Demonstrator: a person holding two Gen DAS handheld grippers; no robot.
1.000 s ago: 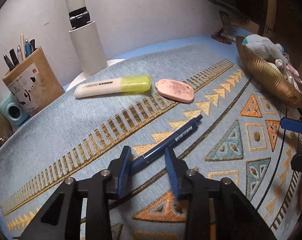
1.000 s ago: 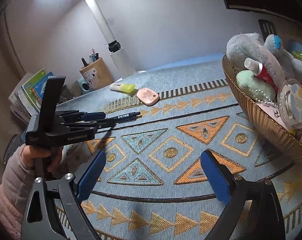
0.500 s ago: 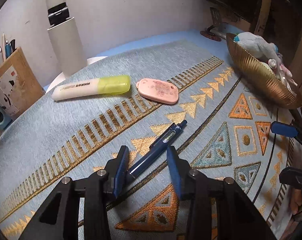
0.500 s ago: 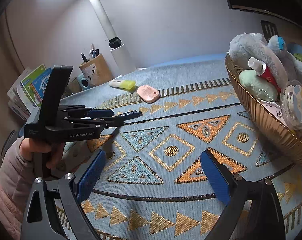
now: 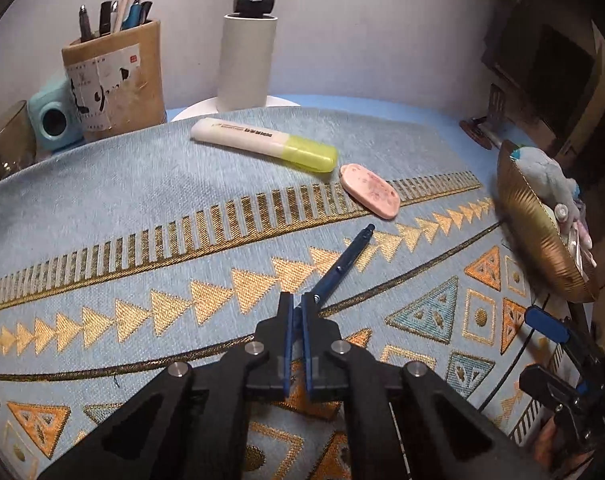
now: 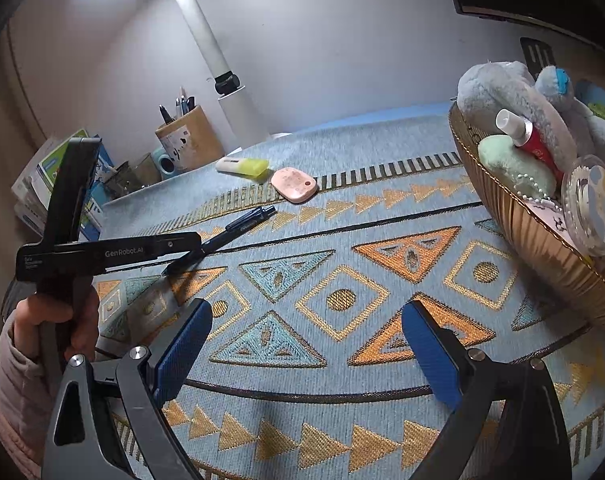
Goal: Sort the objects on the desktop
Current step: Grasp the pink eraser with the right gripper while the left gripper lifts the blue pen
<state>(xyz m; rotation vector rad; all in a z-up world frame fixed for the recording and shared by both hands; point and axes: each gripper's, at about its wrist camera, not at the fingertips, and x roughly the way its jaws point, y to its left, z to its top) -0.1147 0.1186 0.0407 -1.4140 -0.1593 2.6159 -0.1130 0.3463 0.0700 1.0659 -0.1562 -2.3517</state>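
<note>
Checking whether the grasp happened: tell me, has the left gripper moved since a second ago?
Yes. In the right wrist view the left gripper has closed on the blue pen, its end nearer the pink eraser.

The left wrist camera is sitting low behind its own fingers, looking forward across the cloth point(image 5: 114, 184) toward the wall, close to the pen point(image 5: 342, 264), with the pen cup point(image 5: 114, 76) and lamp post point(image 5: 246, 60) ahead. The right wrist camera is looking from farther back and from the right, taking in the left gripper point(image 6: 194, 246) side-on. Both are sharing the pen, highlighter point(image 5: 262, 144), pink case point(image 6: 294, 184) and bowl point(image 6: 530, 236).
</note>
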